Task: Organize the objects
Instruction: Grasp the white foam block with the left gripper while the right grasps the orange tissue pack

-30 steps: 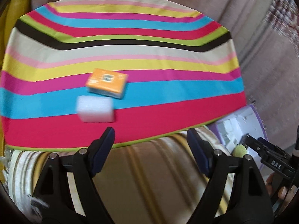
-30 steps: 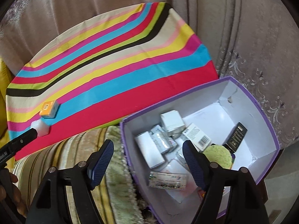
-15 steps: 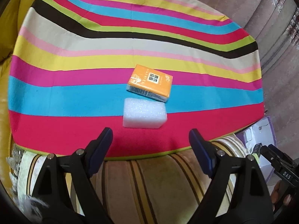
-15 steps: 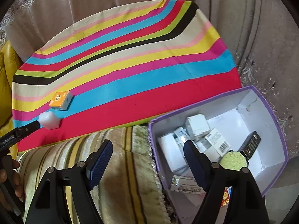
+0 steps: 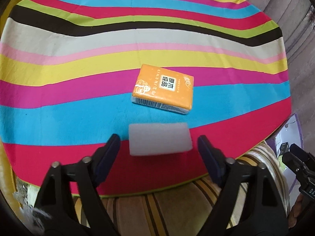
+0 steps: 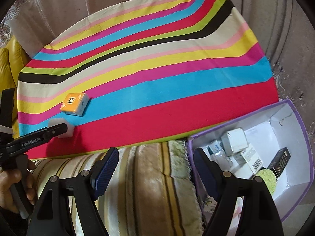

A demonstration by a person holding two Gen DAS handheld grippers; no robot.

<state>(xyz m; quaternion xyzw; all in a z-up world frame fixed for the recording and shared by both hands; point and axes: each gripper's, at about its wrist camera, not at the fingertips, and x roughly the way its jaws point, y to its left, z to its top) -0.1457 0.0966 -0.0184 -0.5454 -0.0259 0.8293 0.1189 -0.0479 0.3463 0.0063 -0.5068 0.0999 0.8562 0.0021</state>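
A white foam block (image 5: 159, 138) lies on the striped cloth (image 5: 78, 102) near its front edge. An orange tissue pack (image 5: 164, 91) lies just behind it. My left gripper (image 5: 158, 145) is open, its jaws standing either side of the block without touching it. The right wrist view shows the block (image 6: 66, 128), the pack (image 6: 74, 106) and the left gripper's finger (image 6: 53, 130) at the block. My right gripper (image 6: 155, 162) is open and empty over the striped cushion, left of a purple box (image 6: 303, 129).
The purple box holds several small white cartons (image 6: 234, 142), a black carton (image 6: 281, 162) and a yellow-green sponge (image 6: 265, 177). It shows at the right edge of the left wrist view (image 5: 293, 123). A beige curtain (image 6: 98, 2) hangs behind. A yellow seat (image 6: 9, 63) is at left.
My left gripper has moved forward to the foam block, which now sits between its open jaws. My right gripper has drawn back to the left, away from the purple box.
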